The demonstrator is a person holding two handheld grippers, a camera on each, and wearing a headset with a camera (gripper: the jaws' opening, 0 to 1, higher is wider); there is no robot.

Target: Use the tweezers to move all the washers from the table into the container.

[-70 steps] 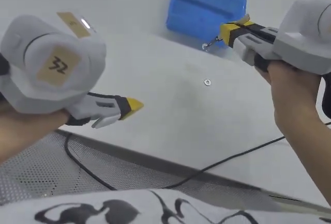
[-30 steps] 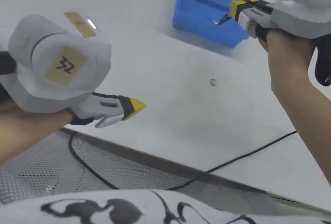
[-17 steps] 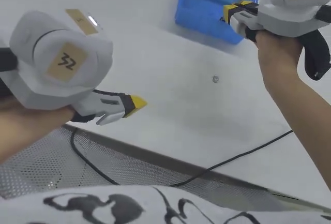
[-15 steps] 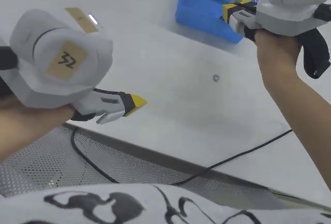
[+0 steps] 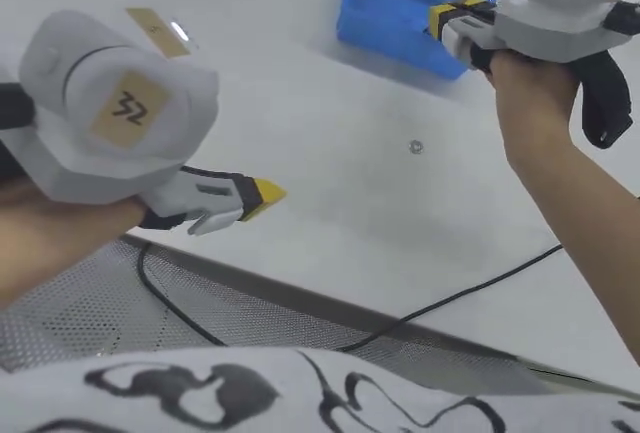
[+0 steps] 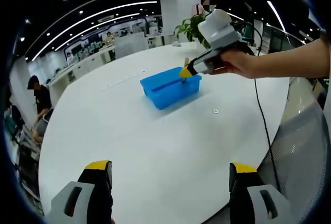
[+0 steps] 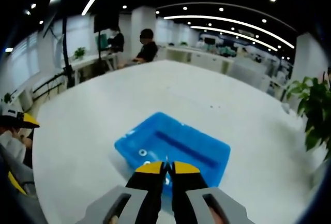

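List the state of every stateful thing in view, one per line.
left gripper: open, jaws wide, above the table.
right gripper: shut on tweezers, over the container.
tweezers: clamped, tips pointing down into container.
container: upright, open top.
stored washer: lying in container.
table washer: flat on table, not yet moved.

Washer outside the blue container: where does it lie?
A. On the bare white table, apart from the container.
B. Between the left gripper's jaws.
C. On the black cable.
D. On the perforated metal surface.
A: the washer lies by itself on the white table, apart from the blue container, over which the right gripper holds the tweezers.
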